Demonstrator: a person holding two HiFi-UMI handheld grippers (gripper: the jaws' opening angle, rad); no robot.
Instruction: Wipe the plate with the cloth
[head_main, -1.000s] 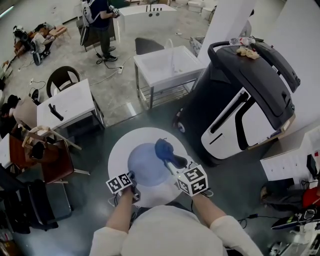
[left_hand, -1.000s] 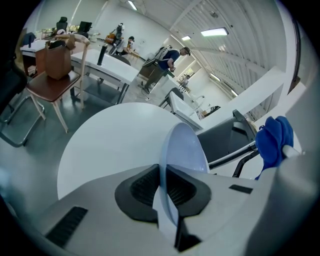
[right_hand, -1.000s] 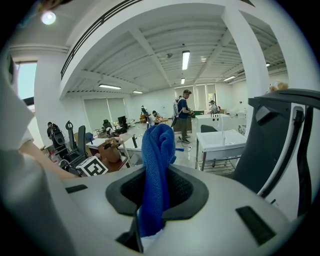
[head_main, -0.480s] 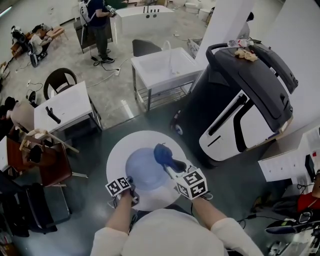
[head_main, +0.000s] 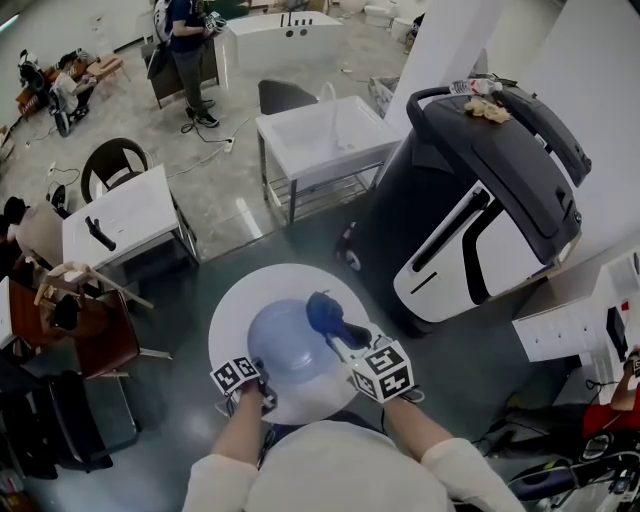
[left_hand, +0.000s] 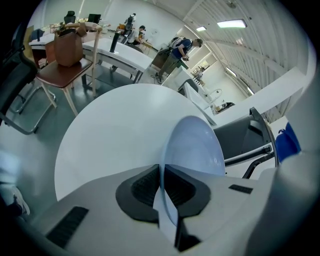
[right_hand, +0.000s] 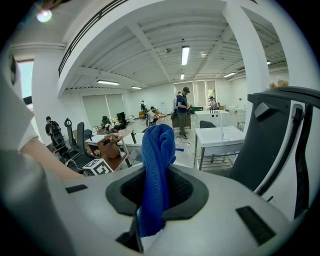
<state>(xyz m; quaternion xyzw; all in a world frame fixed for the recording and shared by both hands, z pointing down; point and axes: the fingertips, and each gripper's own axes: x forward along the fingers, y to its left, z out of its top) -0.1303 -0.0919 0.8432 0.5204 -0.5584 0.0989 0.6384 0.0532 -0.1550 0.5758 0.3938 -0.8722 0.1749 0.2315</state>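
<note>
- Your left gripper (head_main: 262, 367) is on the left, near your body. Its jaws are shut tight on the near edge of the plate (head_main: 288, 340). The left gripper view shows the thin rim pinched between the two dark pads (left_hand: 145, 186).
- The plate is pale blue. It sits over the middle of the round white table (head_main: 226, 306), and you hold it by one edge.
- The blue cloth (head_main: 322, 311) is bunched up at the plate's far right edge.
- Your right gripper (head_main: 338, 336) is on the right. Its jaws are closed on the cloth, and the cloth sticks out past them in a thick roll.
- How far along: both things are picked up and brought together, so the getting-ready part looks done. The wiping itself looks like it is only starting, or is partly done. Most of the plate's face is bare of cloth, so I think much rubbing is left.
- Hard to see: I cannot tell if the cloth really touches the plate or just hangs above it.
- I cannot tell if the plate's far edge rests on the table.
- No dirt shows on the plate, so I cannot tell how clean it is.
</note>
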